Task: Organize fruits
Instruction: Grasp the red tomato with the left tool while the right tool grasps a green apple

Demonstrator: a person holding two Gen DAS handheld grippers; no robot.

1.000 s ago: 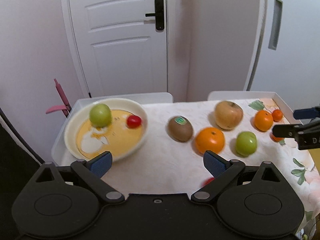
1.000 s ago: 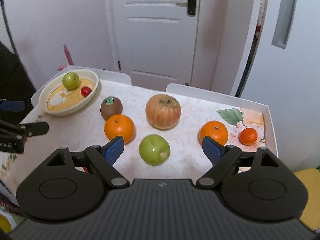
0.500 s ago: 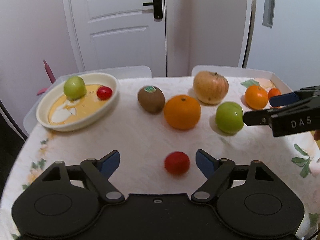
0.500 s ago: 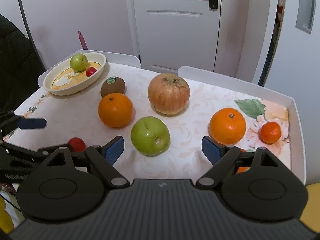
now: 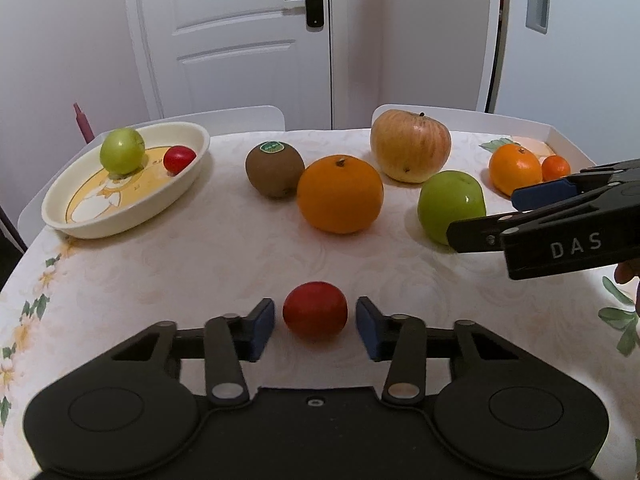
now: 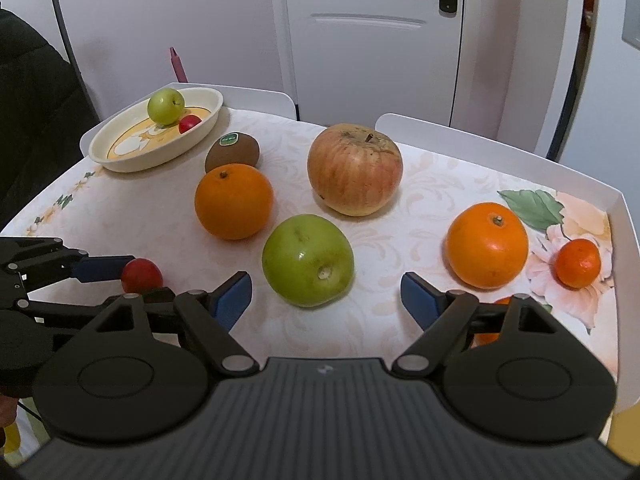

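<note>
A small red fruit (image 5: 315, 314) lies on the tablecloth between the blue pads of my left gripper (image 5: 315, 322), which is open around it with small gaps on both sides. It also shows in the right wrist view (image 6: 141, 275). My right gripper (image 6: 326, 300) is open and empty, just short of a green apple (image 6: 308, 260). A cream oval dish (image 5: 72, 216) at the far left holds a small green apple (image 5: 122, 151) and a small red fruit (image 5: 179, 158).
On the cloth lie a kiwi (image 5: 274, 169), an orange (image 5: 340, 194), a large striped apple (image 5: 410, 145), a second orange (image 6: 487, 245) and a small mandarin (image 6: 577, 262). A white raised table rim (image 6: 612, 216) runs along the right. A door (image 5: 240, 40) stands behind.
My left gripper moved forward and down and its fingers narrowed around the small red fruit. My right gripper came closer to the green apple.
</note>
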